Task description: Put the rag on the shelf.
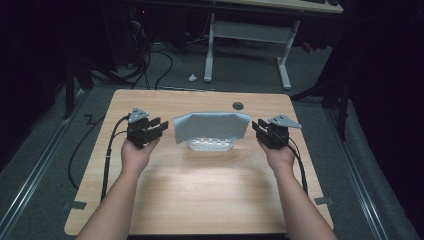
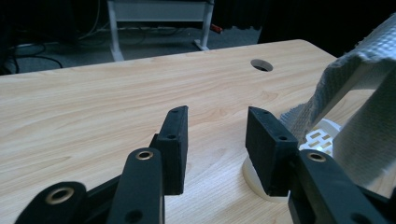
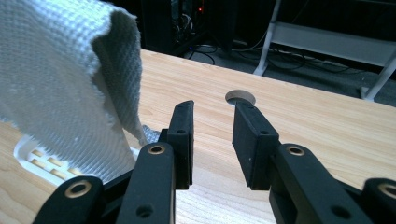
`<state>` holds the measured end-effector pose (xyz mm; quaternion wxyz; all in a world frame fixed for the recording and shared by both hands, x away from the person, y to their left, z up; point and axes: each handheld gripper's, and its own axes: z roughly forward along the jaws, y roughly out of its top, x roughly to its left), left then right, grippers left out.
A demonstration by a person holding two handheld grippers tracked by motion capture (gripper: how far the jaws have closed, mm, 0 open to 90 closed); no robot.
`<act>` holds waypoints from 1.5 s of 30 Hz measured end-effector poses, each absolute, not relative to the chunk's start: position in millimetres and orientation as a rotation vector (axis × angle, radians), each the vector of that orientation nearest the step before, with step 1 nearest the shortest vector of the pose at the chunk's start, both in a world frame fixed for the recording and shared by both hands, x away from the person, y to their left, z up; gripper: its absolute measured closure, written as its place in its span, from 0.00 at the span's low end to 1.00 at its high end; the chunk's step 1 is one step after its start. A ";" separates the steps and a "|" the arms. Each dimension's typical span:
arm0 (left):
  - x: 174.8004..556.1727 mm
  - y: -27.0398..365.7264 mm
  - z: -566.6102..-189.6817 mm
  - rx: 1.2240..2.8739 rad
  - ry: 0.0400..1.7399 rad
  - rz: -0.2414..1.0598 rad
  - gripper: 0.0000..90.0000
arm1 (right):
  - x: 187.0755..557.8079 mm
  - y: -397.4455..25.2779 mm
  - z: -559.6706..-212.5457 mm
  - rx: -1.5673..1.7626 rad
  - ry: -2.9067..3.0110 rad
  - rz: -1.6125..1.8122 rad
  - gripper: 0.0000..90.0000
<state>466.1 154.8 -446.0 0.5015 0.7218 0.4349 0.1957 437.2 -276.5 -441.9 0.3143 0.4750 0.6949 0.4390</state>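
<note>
One wooden bench [image 1: 200, 200] carries the scene, with a single round cable hole [image 1: 238, 106] near its far edge. Two handheld grippers are in use, the left gripper [image 1: 161, 124] and the right gripper [image 1: 256, 126], one in each of the person's two hands, the left hand [image 1: 135, 152] and the right hand [image 1: 277, 154]. Each gripper has two black jaws, four in all, set apart with nothing between them. Each carries one grey three-cornered plate and trails one cable. One grey waffle-weave cloth [image 1: 212, 126] is draped over one white slotted plastic rack [image 1: 210, 145]. Beyond the bench stands one white-framed desk [image 1: 250, 30], two of its legs visible.
</note>
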 end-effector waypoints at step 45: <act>283.6 97.1 -517.8 2.071 0.829 0.298 0.46 | 279.5 -222.7 -504.3 1.072 2.064 1.042 0.44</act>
